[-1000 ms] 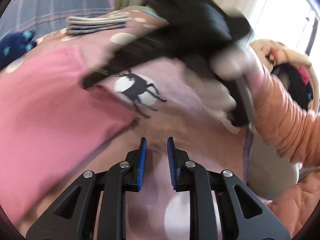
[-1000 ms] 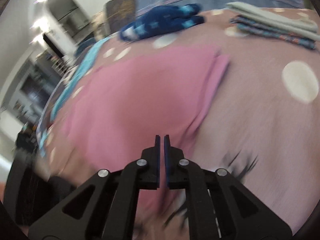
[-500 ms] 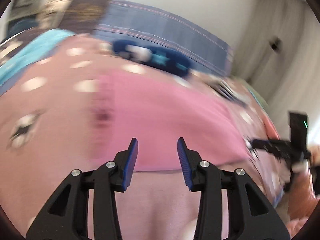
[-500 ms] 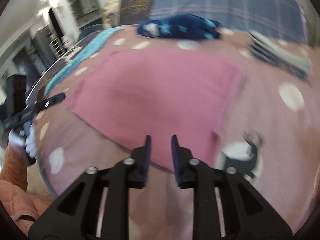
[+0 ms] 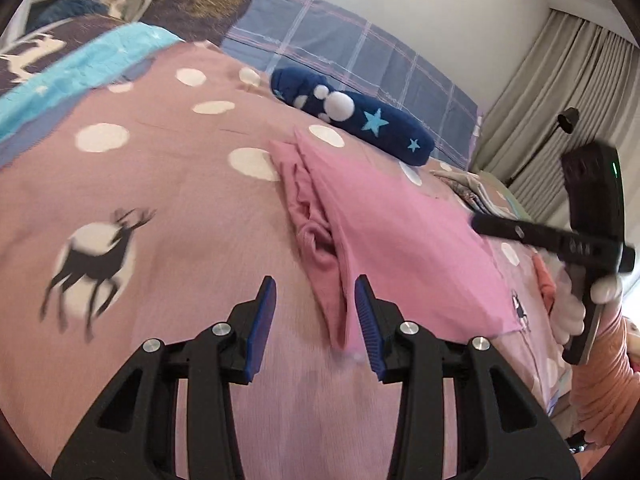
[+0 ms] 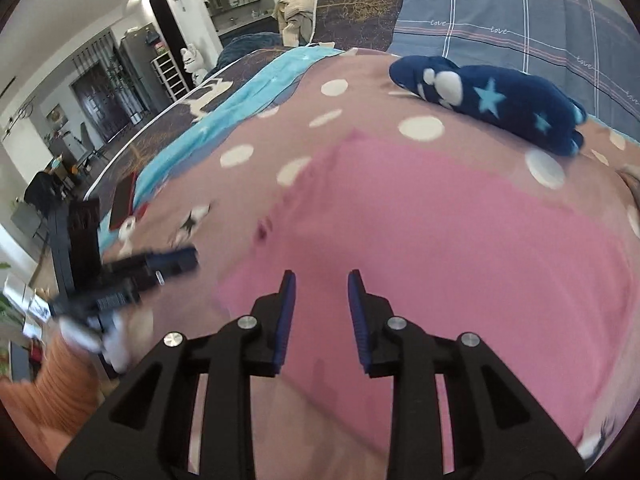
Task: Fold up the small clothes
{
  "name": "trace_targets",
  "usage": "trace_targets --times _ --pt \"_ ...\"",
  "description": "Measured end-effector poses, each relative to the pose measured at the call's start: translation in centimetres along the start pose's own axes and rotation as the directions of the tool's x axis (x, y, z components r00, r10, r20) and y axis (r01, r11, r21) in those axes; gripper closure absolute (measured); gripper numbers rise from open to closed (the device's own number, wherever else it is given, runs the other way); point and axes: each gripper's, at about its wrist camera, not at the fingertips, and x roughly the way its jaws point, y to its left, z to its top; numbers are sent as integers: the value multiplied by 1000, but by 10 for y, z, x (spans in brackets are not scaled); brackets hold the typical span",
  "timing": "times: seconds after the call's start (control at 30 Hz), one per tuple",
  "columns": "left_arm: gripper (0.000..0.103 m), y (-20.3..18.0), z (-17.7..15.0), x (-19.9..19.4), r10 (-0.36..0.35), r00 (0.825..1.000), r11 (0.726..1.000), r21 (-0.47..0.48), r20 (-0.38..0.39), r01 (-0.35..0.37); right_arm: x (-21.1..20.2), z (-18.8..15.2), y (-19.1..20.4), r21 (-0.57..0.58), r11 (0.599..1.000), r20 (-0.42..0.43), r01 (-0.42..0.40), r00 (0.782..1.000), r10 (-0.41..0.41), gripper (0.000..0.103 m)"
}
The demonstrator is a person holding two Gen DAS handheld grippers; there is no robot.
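pink garment [image 5: 400, 232] spread flat on the dotted pink bedspread [image 5: 168, 184], left gripper [image 5: 316, 300] released over its bunched near corner, nothing pinched, right gripper [image 6: 322, 296] parted above the cloth, empty, navy star-print plush [image 6: 500, 104] beyond

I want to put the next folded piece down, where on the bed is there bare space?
Bare bedspread lies left of the pink garment, around the deer print. Crowded: navy star item behind, folded pile to its right.

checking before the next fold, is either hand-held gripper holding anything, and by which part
Nothing is held. The left hand-held gripper and right hand-held gripper are both open above the pink garment.
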Motion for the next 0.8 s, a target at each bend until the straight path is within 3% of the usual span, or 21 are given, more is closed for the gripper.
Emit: trace_targets --times 0.13,0.23,0.4,0.53,0.8 --pt "62 2 11 25 -49 998 999 19 -36 49 34 41 13 40 999 -32 4 999 -3 73" --pt "62 8 16 43 -48 996 999 -4 -73 48 63 71 31 -34 999 -36 39 999 -40 73" --pt "62 23 16 50 -126 989 989 -81 -72 120 116 103 45 -87 993 -91 78 992 -86 73" --pt "62 29 18 51 -162 985 981 -119 -60 154 155 115 54 -157 976 -121 148 978 -168 72" --pt "62 26 25 58 -198 977 976 -108 -74 190 201 127 48 -177 962 -183 209 953 -240 69"
